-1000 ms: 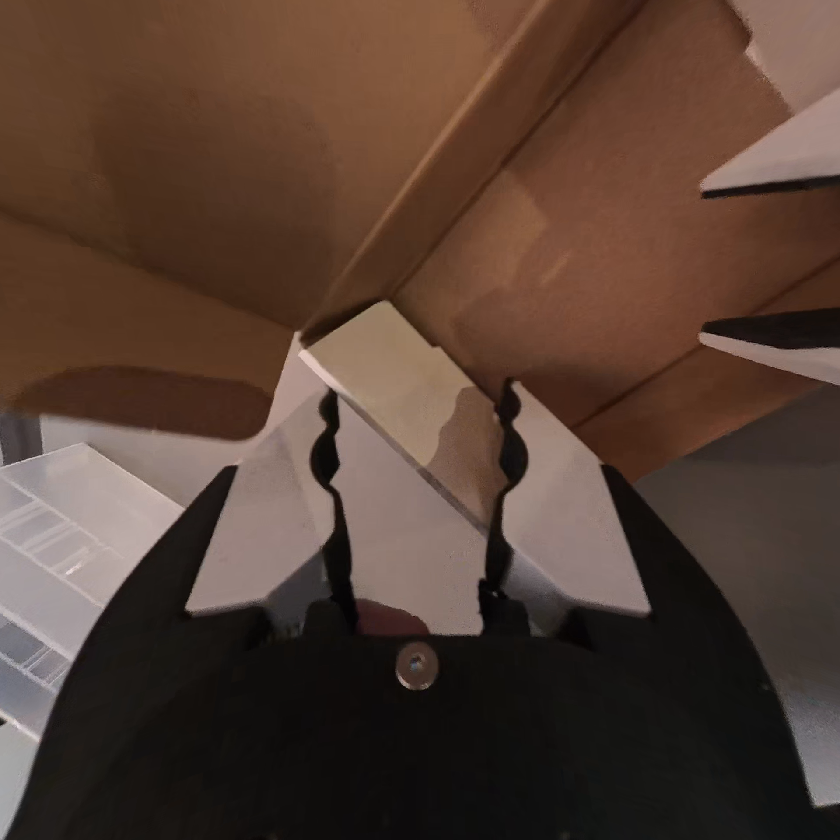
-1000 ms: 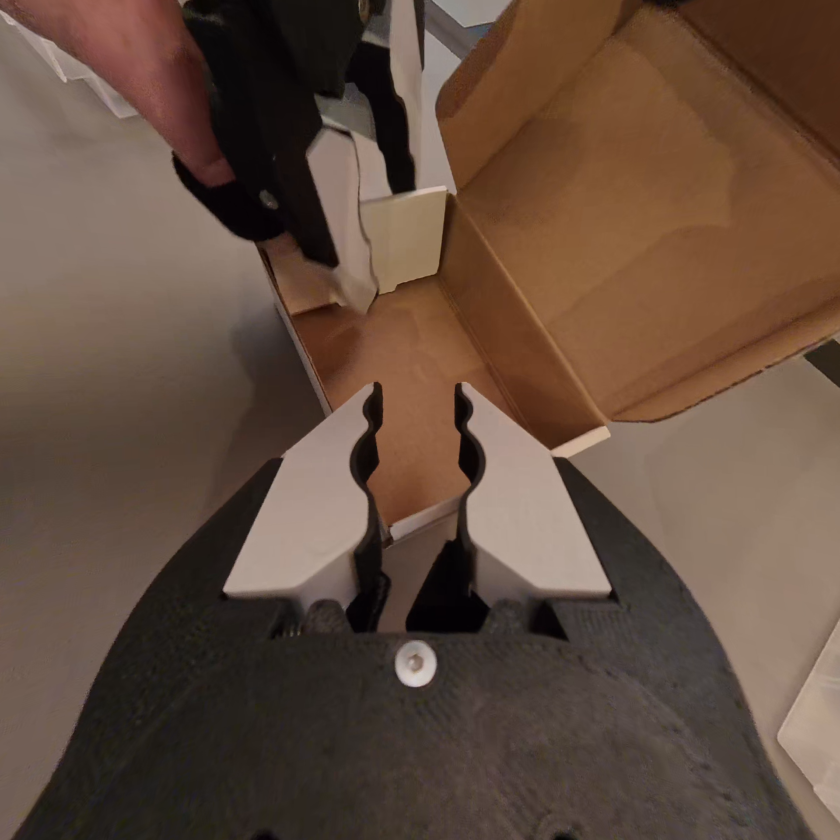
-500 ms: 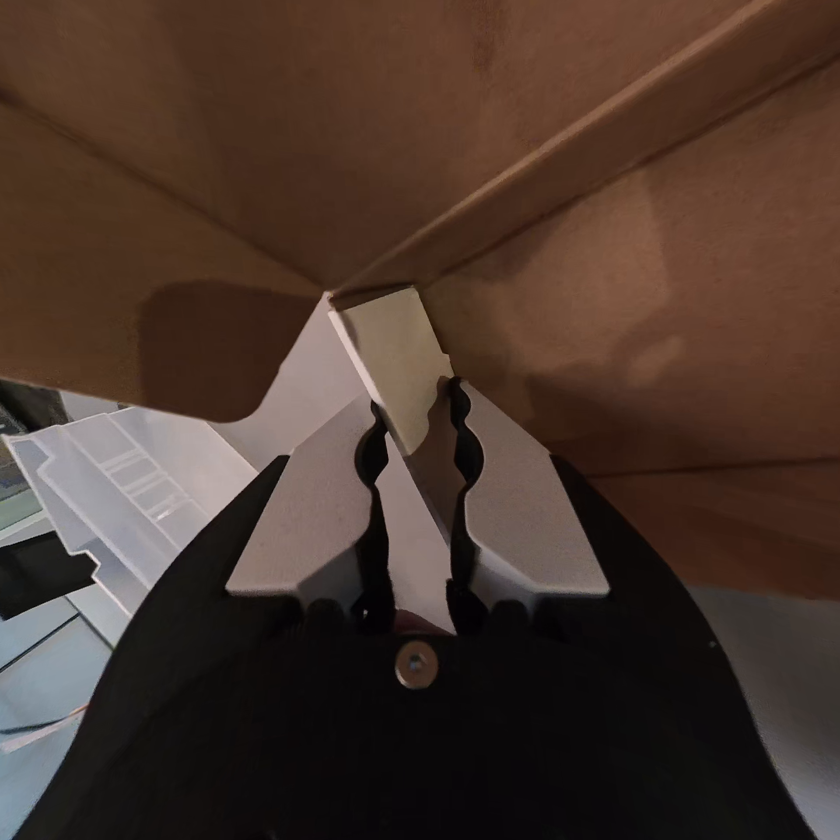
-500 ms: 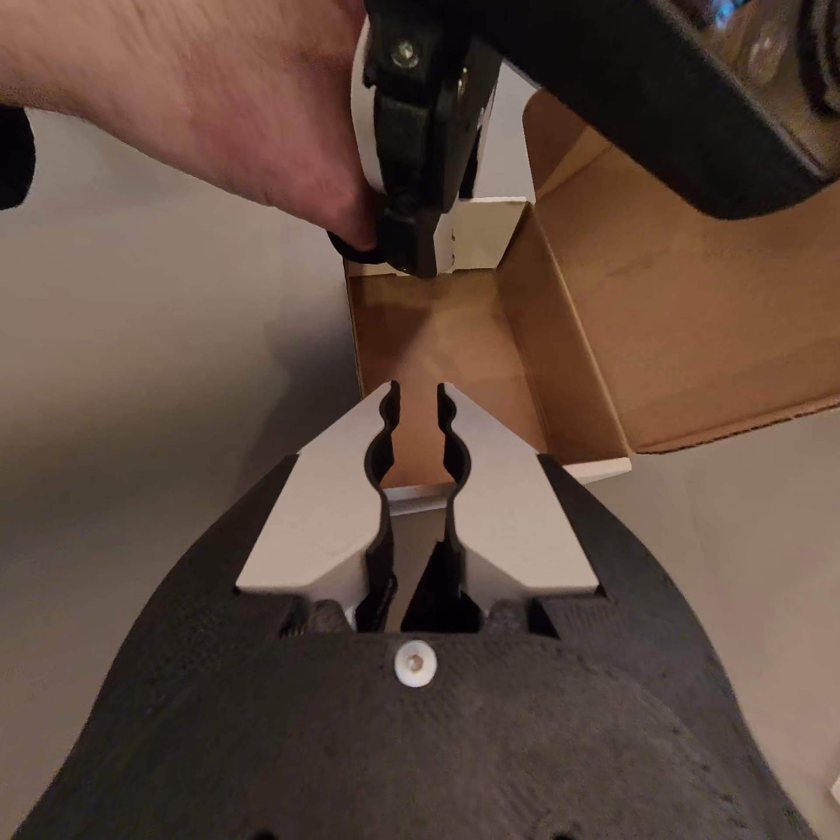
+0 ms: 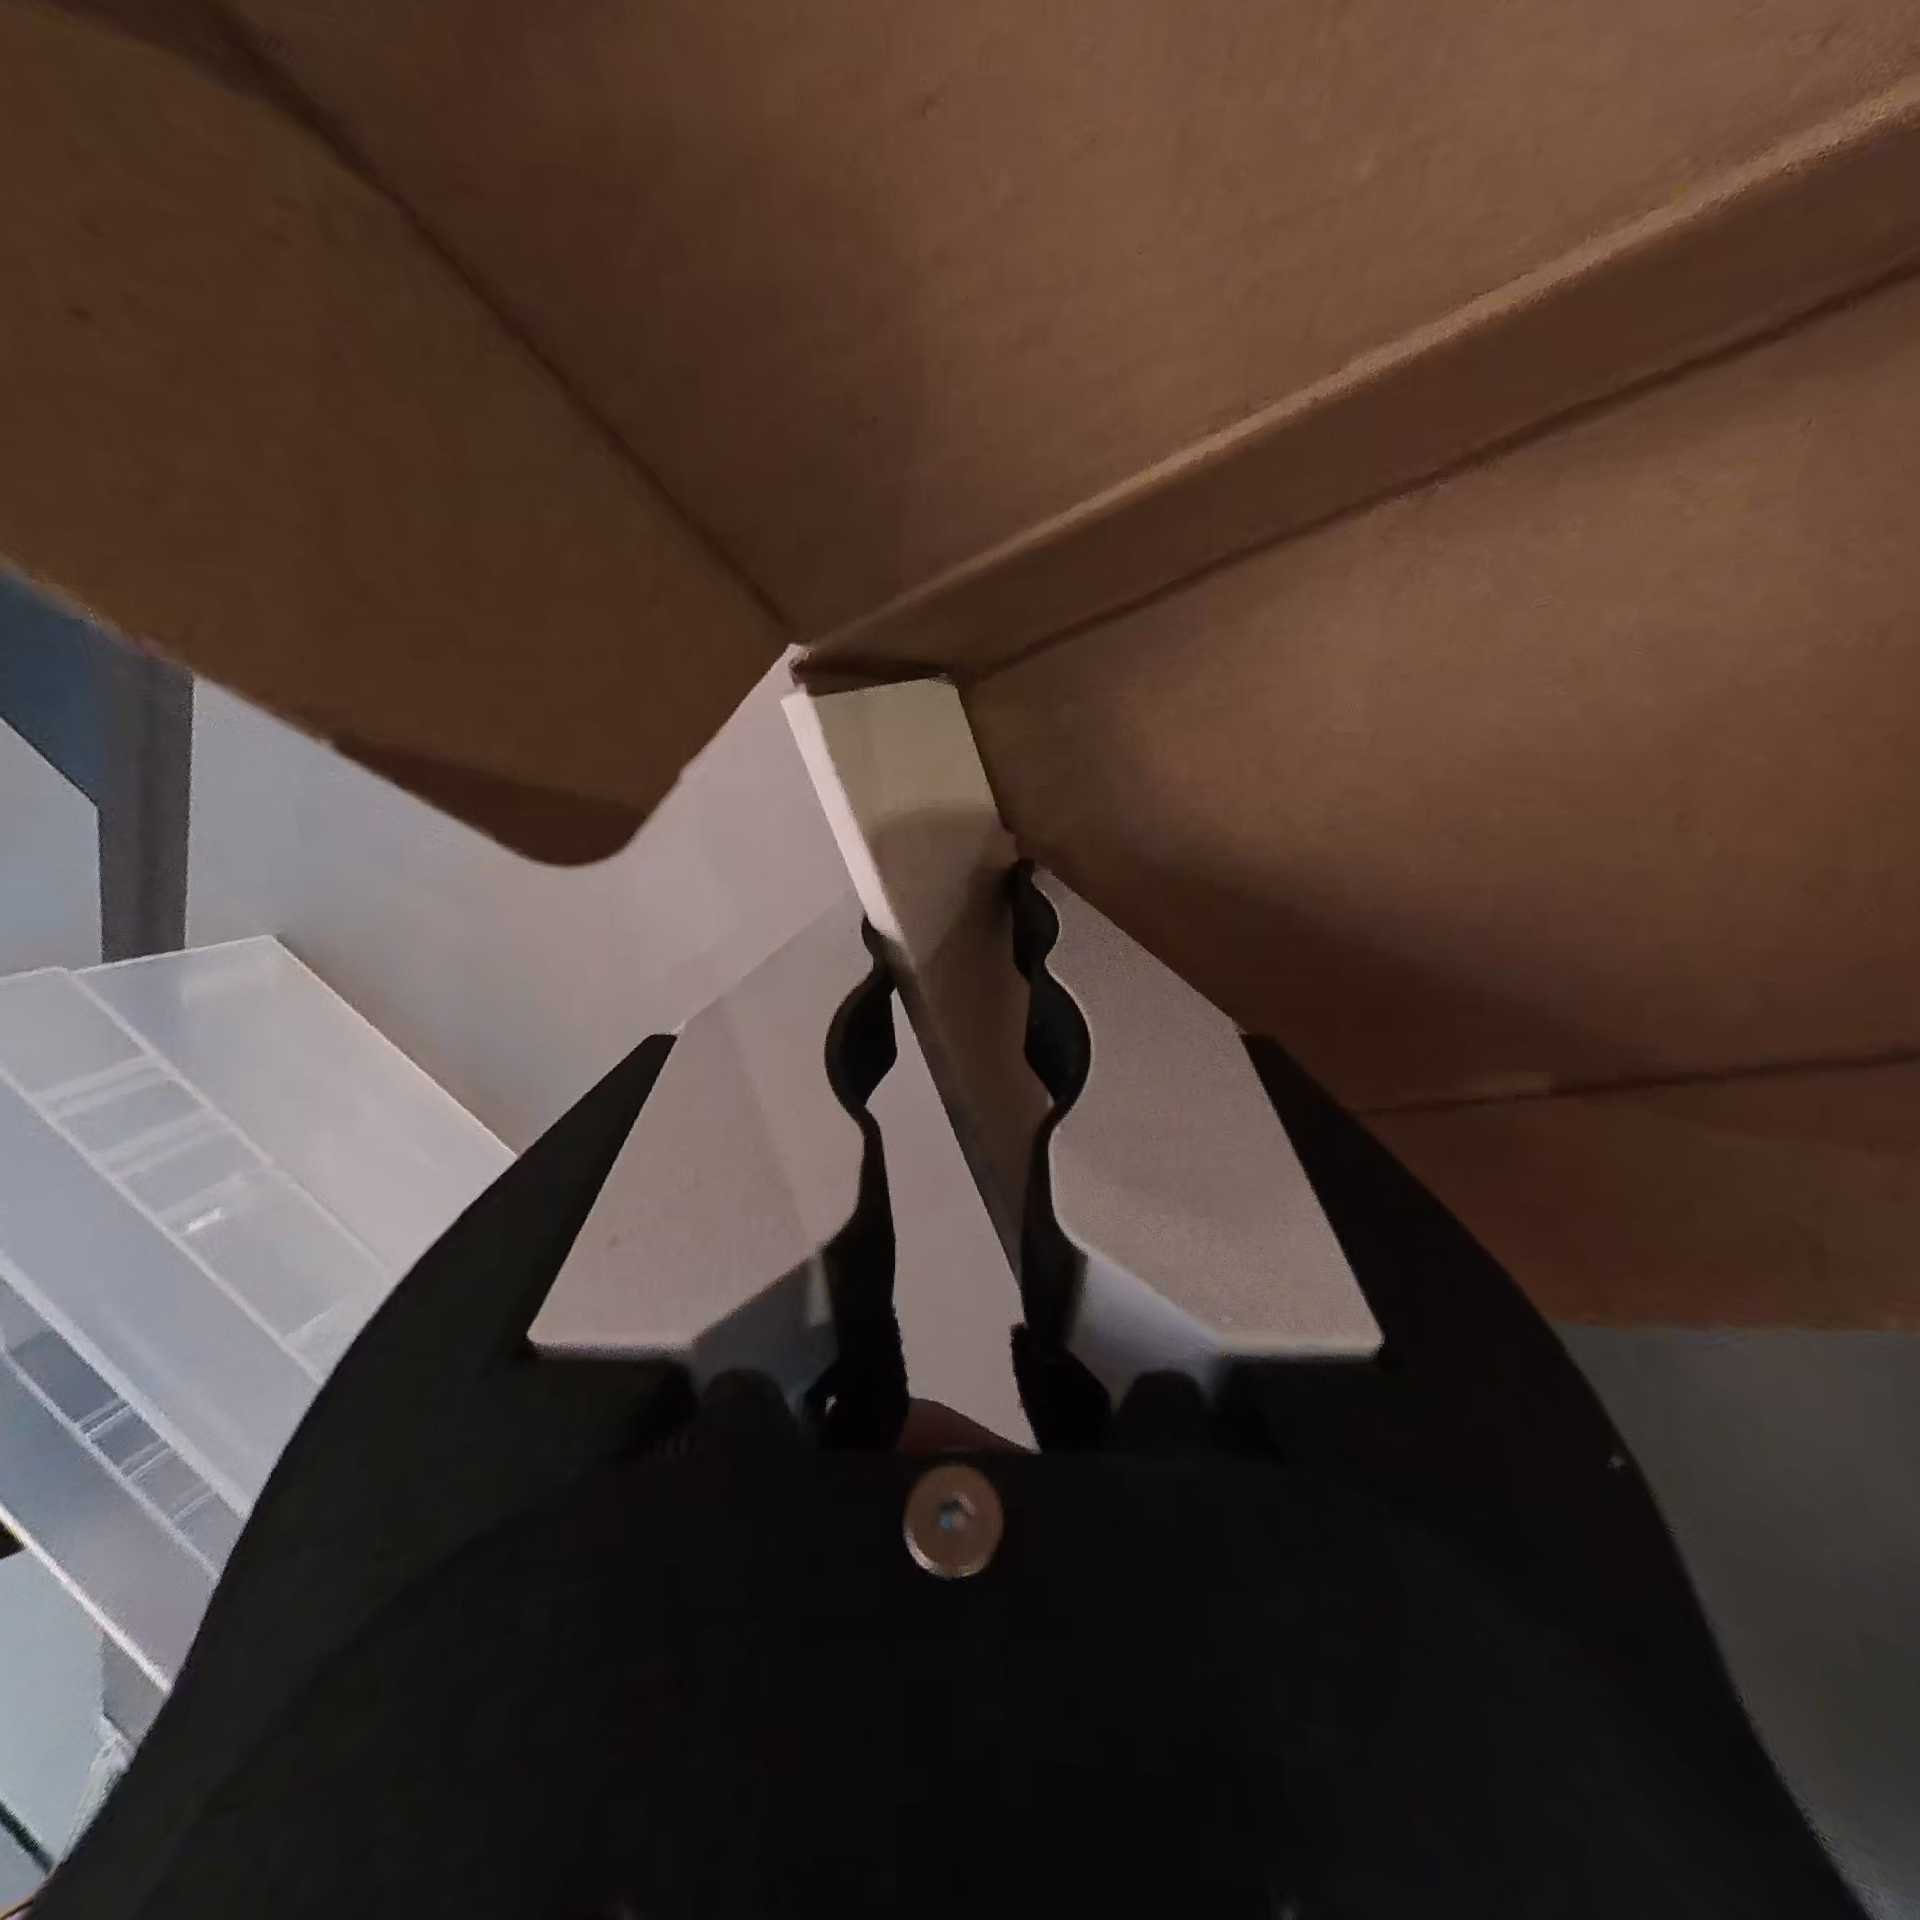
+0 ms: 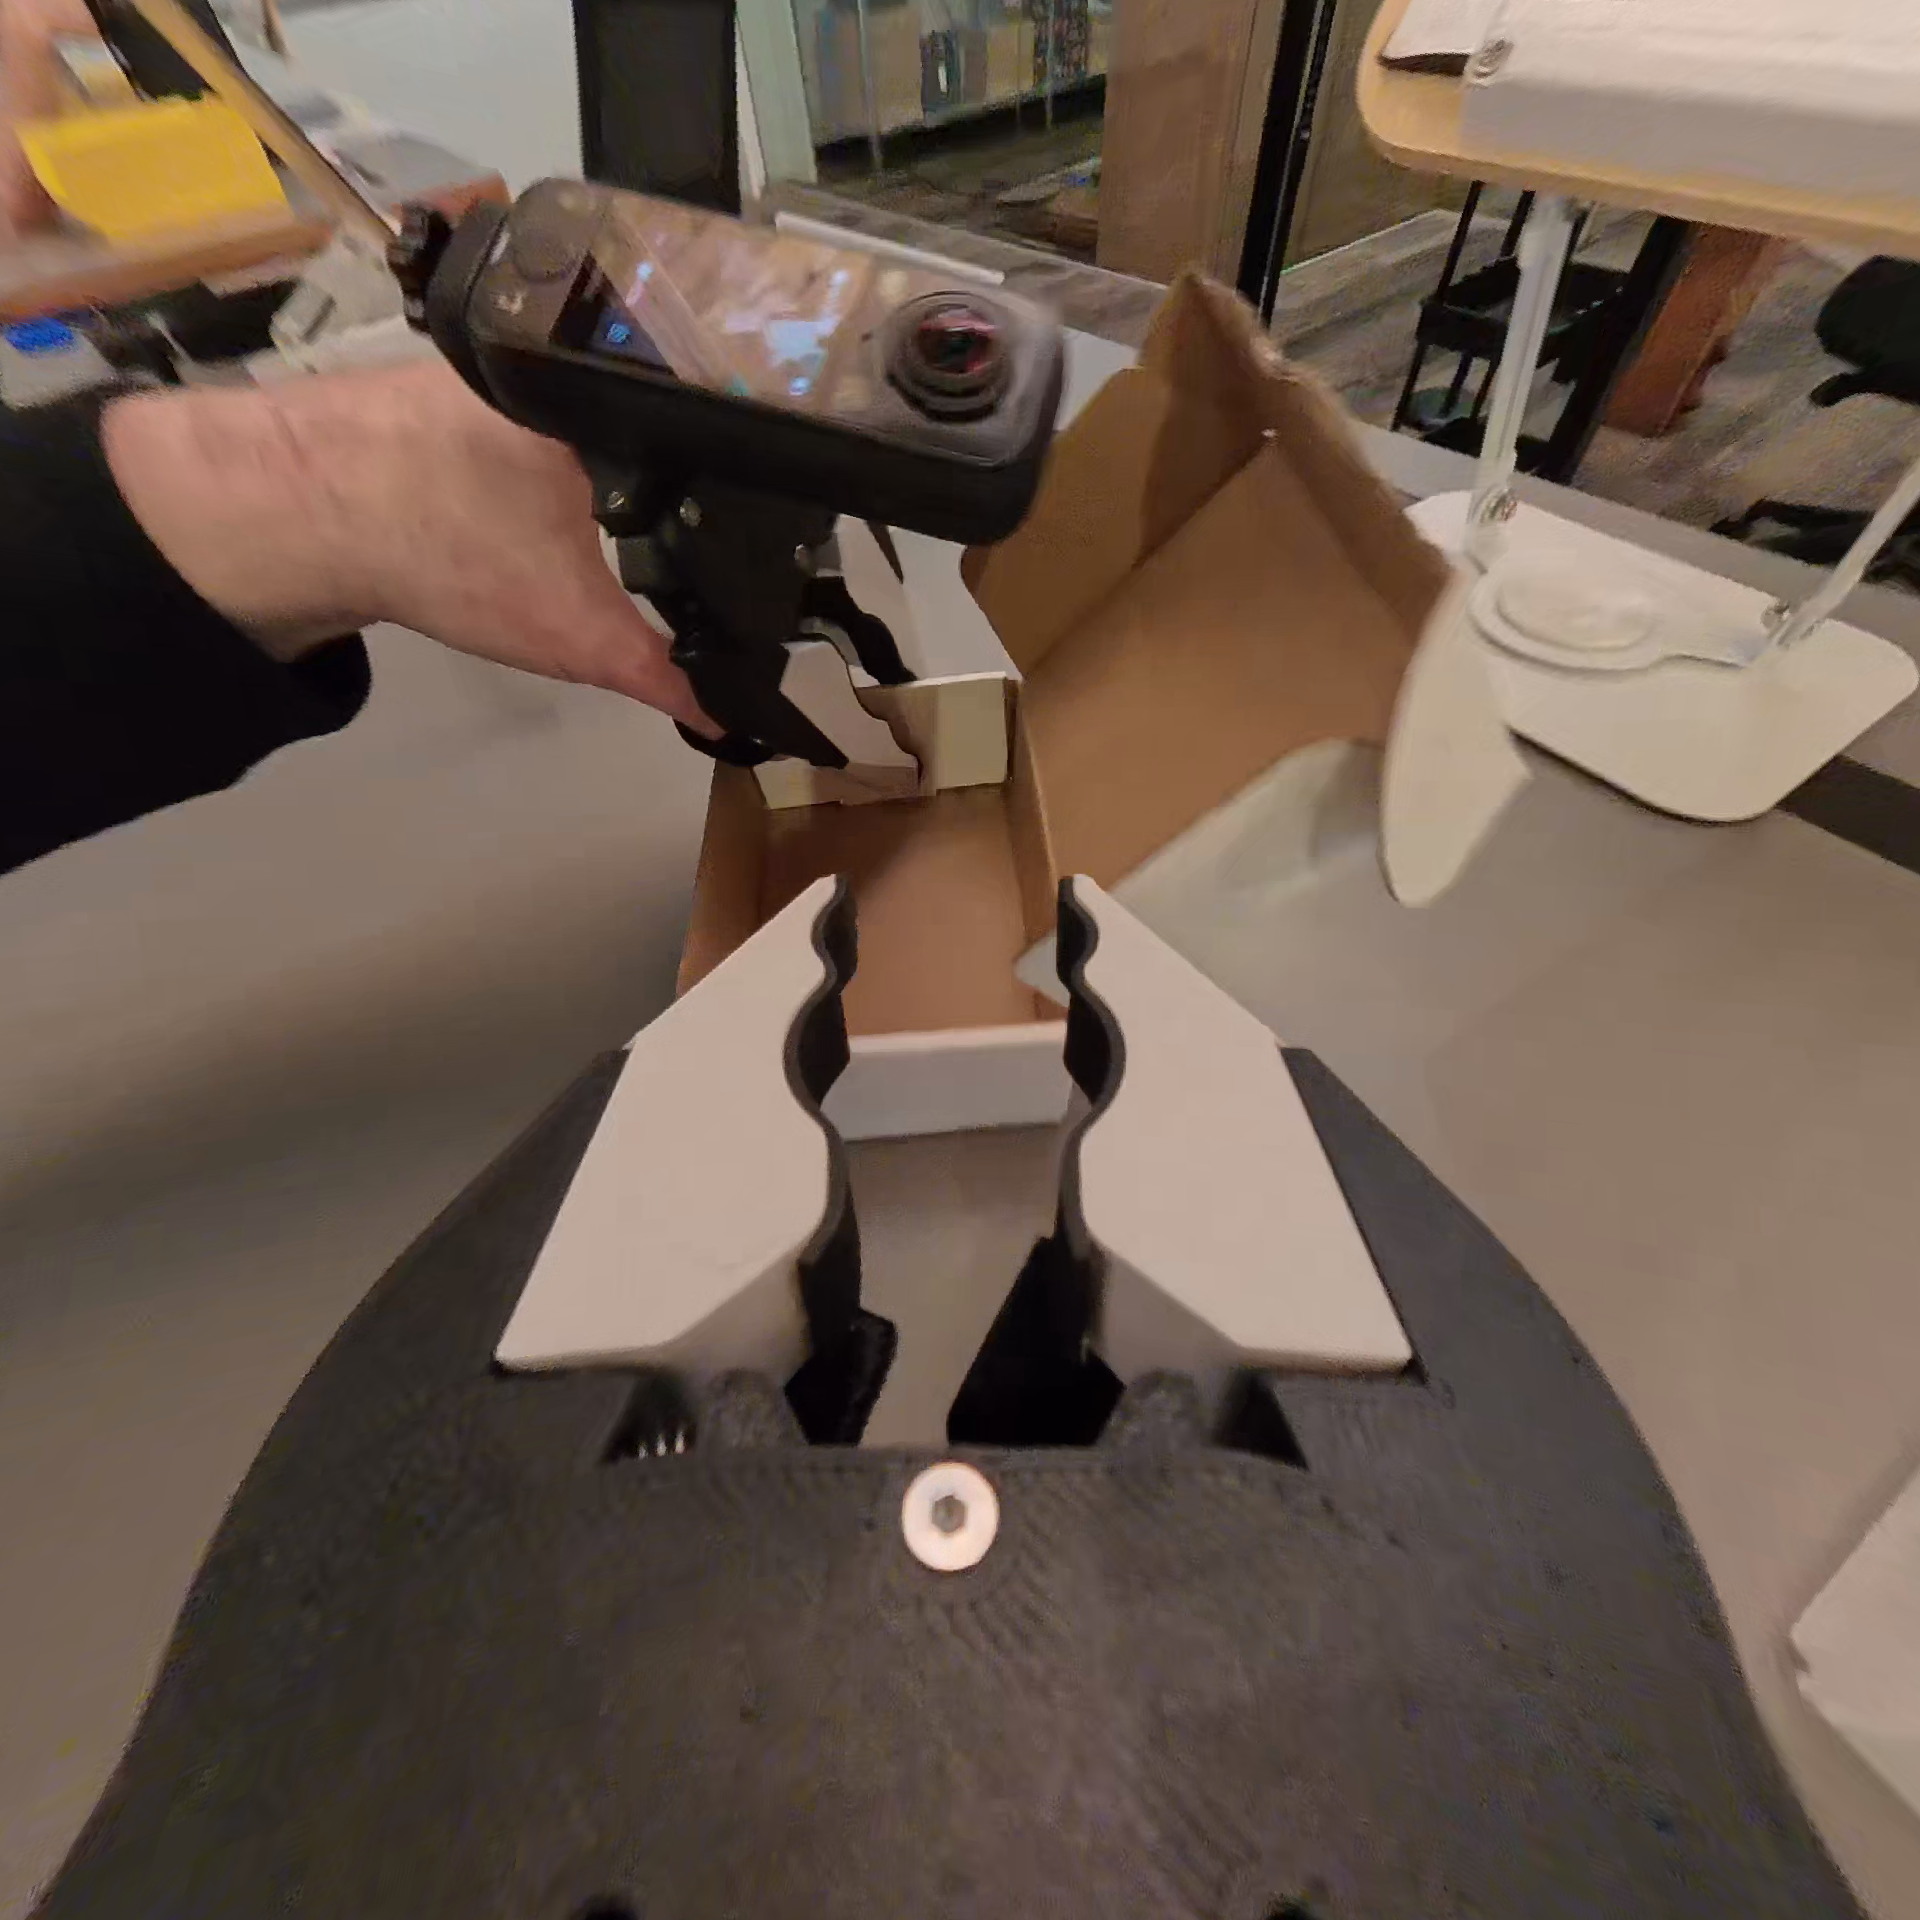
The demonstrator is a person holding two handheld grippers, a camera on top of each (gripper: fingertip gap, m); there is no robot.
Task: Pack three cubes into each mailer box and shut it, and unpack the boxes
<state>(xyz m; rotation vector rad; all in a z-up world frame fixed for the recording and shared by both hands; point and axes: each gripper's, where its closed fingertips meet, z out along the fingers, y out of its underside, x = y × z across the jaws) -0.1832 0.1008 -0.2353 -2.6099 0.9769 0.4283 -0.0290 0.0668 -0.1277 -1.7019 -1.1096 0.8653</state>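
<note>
A mailer box [image 6: 951, 1081], white outside and brown inside, stands open on the grey table, and no cubes show in it. Its lid [image 6: 1195, 644] stands up at the right. My left gripper [image 6: 883, 758], held by a hand [image 6: 364, 520], is shut on the box's far white wall. In the left wrist view the left gripper [image 5: 945, 899] pinches that wall [image 5: 894, 769], with the brown lid flap [image 5: 312, 520] above it. My right gripper [image 6: 956, 914] is open and empty, low over the box's near wall.
A translucent plastic organiser [image 5: 156, 1143] lies to the left of the box. A white stand base [image 6: 1662, 686] sits on the table [image 6: 312, 1039] behind the lid at the right. A pale container edge [image 6: 1870, 1662] shows at the far right.
My left gripper's fingers have closed from wide apart onto the box's far wall. My right gripper has dropped lower and levelled out at the near wall, and its jaws now stand wider than half a second ago.
</note>
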